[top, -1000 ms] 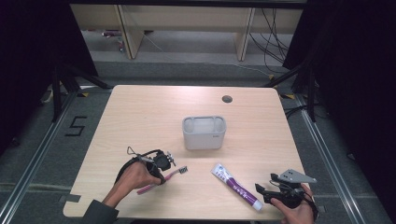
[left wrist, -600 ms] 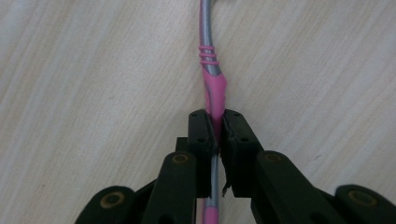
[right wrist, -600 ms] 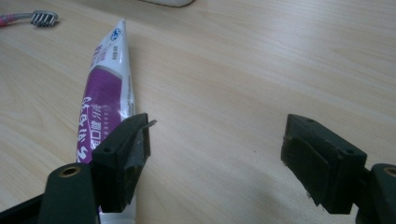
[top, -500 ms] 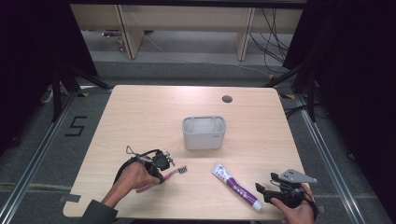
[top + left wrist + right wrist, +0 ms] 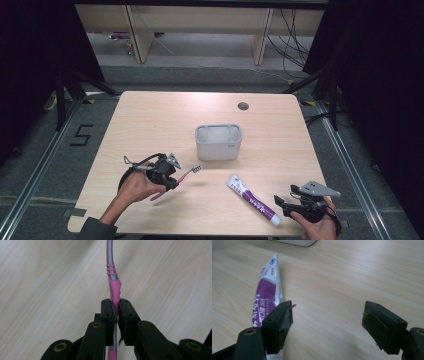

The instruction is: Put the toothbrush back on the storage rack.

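Pale wood grain covers the table [image 5: 150,115], which stands on a dark floor with shelving behind its far edge. Near the near-left corner the left gripper [image 5: 172,179] is clamped on the pink toothbrush [image 5: 186,174]; the left gripper view has the jaws pressed tight on the pink handle, the grey neck running away ahead of them. A second ago the brush lay low by the table top under that hand; now it rides higher, its bristle head tilted up and pointing toward the white holder [image 5: 218,142] at the table's middle. So the pick-up looks done, and the carry to the holder seems the step at hand.

The right gripper [image 5: 281,202] sits by the near-right corner where it was, jaws spread wide with nothing between them. The purple toothpaste tube [image 5: 252,199] lies flat just beside it, unmoved, cap end toward the near edge; in the right gripper view the tube passes behind one jaw, outside the gap. That tube probably waits its turn.
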